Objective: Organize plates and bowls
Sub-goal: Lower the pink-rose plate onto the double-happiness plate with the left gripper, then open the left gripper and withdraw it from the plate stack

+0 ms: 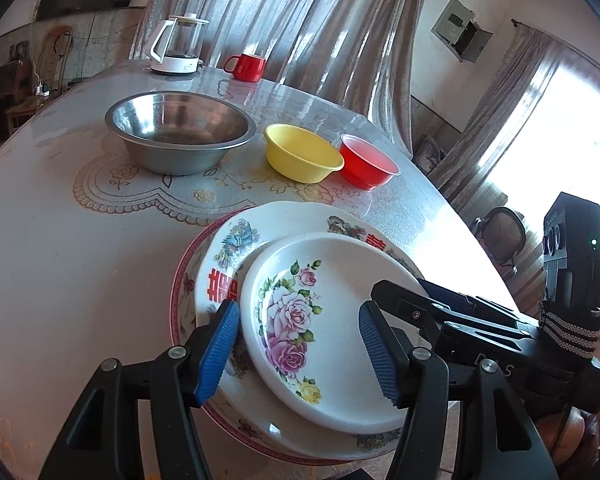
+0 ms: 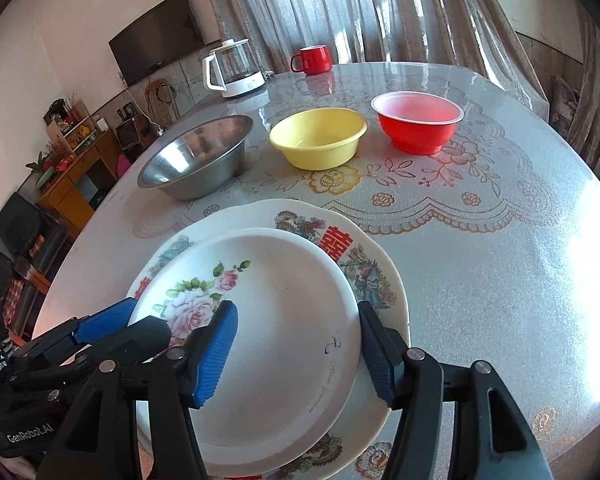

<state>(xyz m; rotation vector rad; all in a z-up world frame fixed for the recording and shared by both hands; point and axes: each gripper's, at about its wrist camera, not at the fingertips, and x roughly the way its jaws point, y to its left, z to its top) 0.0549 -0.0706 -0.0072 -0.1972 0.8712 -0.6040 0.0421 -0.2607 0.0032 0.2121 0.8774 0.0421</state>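
Observation:
Three plates are stacked at the near table edge. A white rose-pattern plate (image 1: 320, 280) (image 2: 284, 292) lies on top of a larger plate with red characters (image 1: 284, 220) (image 2: 260, 212), which rests on a pink-rimmed plate (image 1: 184, 280). My left gripper (image 1: 300, 346) stands open, its blue pads straddling the rose plate's left side. My right gripper (image 2: 298, 350) is open too, its pads on either side of that plate's right rim. Neither visibly presses on it. Behind stand a steel bowl (image 1: 180, 136) (image 2: 198, 156), a yellow bowl (image 1: 302, 152) (image 2: 318, 136) and a red bowl (image 1: 366, 164) (image 2: 418, 120).
A glass kettle (image 1: 178, 46) (image 2: 234, 68) and a red mug (image 1: 248, 66) (image 2: 312, 59) stand at the far edge of the round table (image 1: 60, 240) (image 2: 500, 280). Curtains hang behind it. Bare tabletop lies right of the plates in the right wrist view.

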